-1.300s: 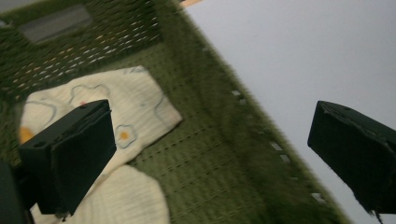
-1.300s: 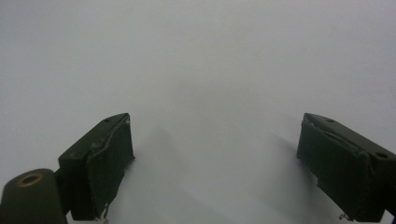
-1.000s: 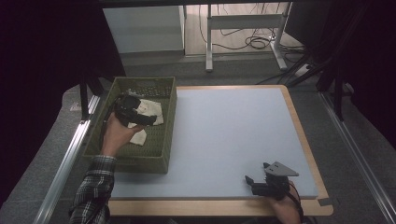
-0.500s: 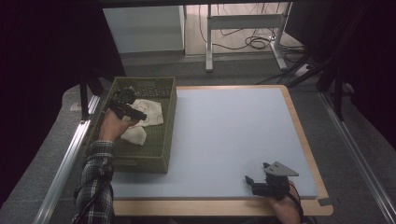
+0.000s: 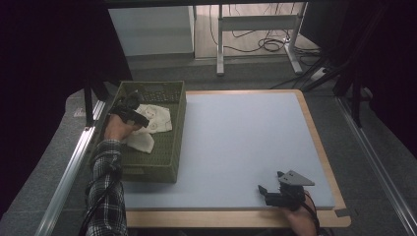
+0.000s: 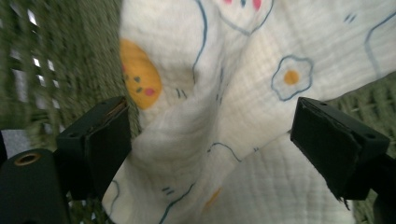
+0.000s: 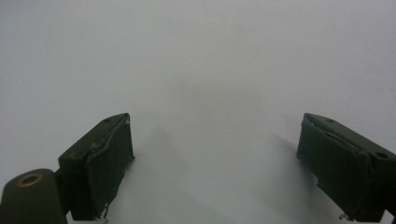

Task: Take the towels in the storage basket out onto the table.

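left gripper [image 6: 212,140] jaws closing, straddling cloth [image 6: 224,93], no pinch yet | cloth in green basket [image 5: 169,157], table's 9 o'clock | soft, light: grab raised fold | right gripper [image 7: 215,163] released, idle

Overhead looks down; claw cameras sit close.

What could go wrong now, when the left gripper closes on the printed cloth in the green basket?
The left gripper, its jaws just closing, straddles a raised fold of the printed cloth without pressing it yet. It may pinch only that fold, so the cloth could slip out when lifted. A second pale cloth lies against it and may be dragged along. The basket wall is close and could snag the cloth.
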The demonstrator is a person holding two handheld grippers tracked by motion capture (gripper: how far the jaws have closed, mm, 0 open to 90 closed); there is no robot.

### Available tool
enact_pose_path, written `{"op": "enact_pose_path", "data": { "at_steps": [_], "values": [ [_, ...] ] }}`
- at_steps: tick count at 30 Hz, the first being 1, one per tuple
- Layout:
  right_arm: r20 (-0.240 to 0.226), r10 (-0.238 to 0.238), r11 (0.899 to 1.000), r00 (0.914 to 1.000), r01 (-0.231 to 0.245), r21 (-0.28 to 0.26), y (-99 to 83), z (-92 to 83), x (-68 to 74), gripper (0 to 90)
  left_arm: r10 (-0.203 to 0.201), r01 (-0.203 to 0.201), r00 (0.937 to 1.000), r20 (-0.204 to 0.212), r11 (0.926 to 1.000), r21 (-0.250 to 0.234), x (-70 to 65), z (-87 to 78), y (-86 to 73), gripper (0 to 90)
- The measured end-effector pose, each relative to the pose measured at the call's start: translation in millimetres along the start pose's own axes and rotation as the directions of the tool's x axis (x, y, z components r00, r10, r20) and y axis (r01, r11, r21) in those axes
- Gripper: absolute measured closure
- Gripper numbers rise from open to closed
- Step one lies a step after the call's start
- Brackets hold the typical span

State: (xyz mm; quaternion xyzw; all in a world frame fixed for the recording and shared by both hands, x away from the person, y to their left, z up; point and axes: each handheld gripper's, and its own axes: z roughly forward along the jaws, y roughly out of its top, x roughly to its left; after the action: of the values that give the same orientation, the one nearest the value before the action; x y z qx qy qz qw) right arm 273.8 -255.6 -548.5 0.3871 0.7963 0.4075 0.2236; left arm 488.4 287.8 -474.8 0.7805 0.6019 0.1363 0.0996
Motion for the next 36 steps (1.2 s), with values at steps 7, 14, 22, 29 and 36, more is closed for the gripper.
{"op": "enact_pose_path", "data": {
  "at_steps": [7, 14, 22, 29, 36],
  "values": [
    [0.0, 0.0, 1.0, 1.0, 0.0, 0.0, 0.0, 0.0, 0.0, 10.5, -0.005, 0.0, 0.9991, 0.043, 0.9926, 0.122, -2.5, 24.2, -1.8, 33.3],
    [0.0, 0.0, 1.0, 1.0, 0.0, 0.0, 0.0, -0.1, 0.0, 10.5, 0.074, -0.079, 0.9966, 0.037, 0.9826, 0.168, -13.6, 23.3, -0.5, 71.4],
    [0.0, 0.0, 1.0, 1.0, 0.0, 0.0, 0.0, -0.1, 0.0, 10.5, 0.041, -0.053, 0.9941, 0.1, 0.9915, 0.119, -7.5, 13.1, -3.4, 82.9],
    [0.0, -0.001, 1.0, 1.0, 0.001, 0.0, 0.0, 0.0, 0.0, 10.5, 0.025, -0.022, 0.9822, 0.186, 0.9996, -0.021, 0.7, -19.2, -8.5, 82.9],
    [0.0, -0.001, 1.0, 1.0, 0.001, 0.001, 0.0, 0.0, 0.1, 10.5, 0.035, -0.002, 0.9806, 0.193, 0.9863, -0.165, 2.8, -42.8, -22.3, 82.7]
  ]
}}
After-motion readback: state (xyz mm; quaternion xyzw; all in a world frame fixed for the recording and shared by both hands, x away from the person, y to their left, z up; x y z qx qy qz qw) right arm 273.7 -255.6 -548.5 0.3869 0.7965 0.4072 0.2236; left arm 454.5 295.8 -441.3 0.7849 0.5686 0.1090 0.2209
